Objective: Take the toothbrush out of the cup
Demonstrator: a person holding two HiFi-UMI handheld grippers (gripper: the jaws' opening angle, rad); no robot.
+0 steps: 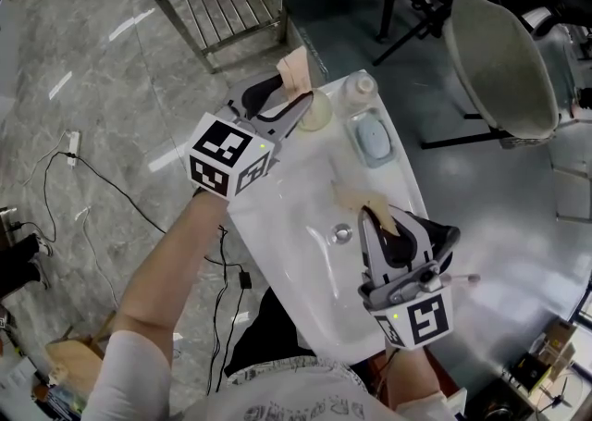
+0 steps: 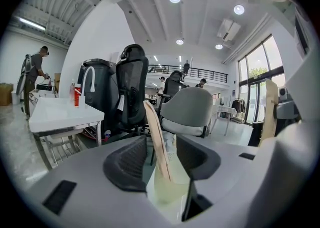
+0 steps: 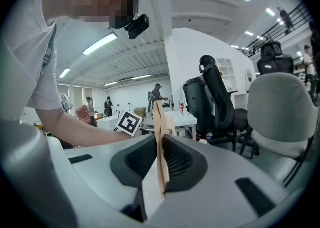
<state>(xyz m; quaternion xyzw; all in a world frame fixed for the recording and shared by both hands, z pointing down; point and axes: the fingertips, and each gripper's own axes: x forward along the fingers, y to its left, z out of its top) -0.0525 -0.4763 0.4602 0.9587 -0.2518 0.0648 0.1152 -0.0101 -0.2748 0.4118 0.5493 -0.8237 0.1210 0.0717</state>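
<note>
A translucent yellowish cup (image 1: 316, 114) stands on the back left rim of the white sink (image 1: 296, 253). My left gripper (image 1: 301, 86) reaches it from the left with its jaws wide apart. In the left gripper view the cup (image 2: 170, 187) sits between the jaws of the left gripper (image 2: 212, 122), close against one tan pad (image 2: 157, 137), while the other pad (image 2: 270, 106) stands well off. A pale dotted shape (image 2: 171, 153) shows at the cup's top, perhaps the toothbrush's head. My right gripper (image 1: 372, 206) hovers over the basin, its tan pads (image 3: 160, 137) pressed together with nothing visible between them.
A soap dish with a grey-blue bar (image 1: 373, 140) and a white bottle (image 1: 359, 86) stand on the sink's back rim. The drain (image 1: 342, 234) lies in the basin. A metal rack (image 1: 231, 3), office chairs (image 1: 499, 58) and floor cables (image 1: 92, 179) surround the sink.
</note>
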